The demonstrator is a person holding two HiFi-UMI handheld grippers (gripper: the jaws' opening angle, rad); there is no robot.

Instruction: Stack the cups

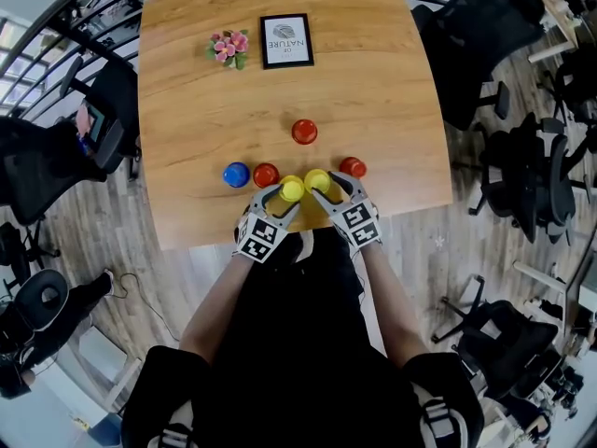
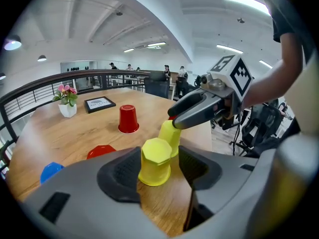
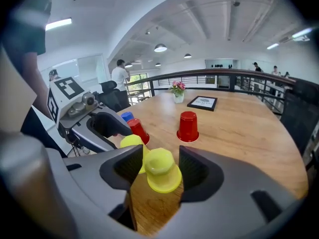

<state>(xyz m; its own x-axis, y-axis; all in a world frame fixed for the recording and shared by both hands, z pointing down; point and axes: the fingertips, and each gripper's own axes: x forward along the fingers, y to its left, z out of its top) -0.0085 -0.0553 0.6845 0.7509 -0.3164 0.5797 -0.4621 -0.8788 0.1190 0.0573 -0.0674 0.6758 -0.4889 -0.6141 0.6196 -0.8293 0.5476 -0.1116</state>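
Left tool (image 2: 159,156) loosely astride inverted yellow cup (image 2: 155,166)

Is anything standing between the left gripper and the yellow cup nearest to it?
Nothing visible does. The yellow cup stands upside down between the open jaws of the left gripper, with no other cup in the gap.

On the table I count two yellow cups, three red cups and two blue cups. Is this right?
Not quite. The head view shows only one blue cup, at the left end of the row. The two yellow cups and three red cups are right.
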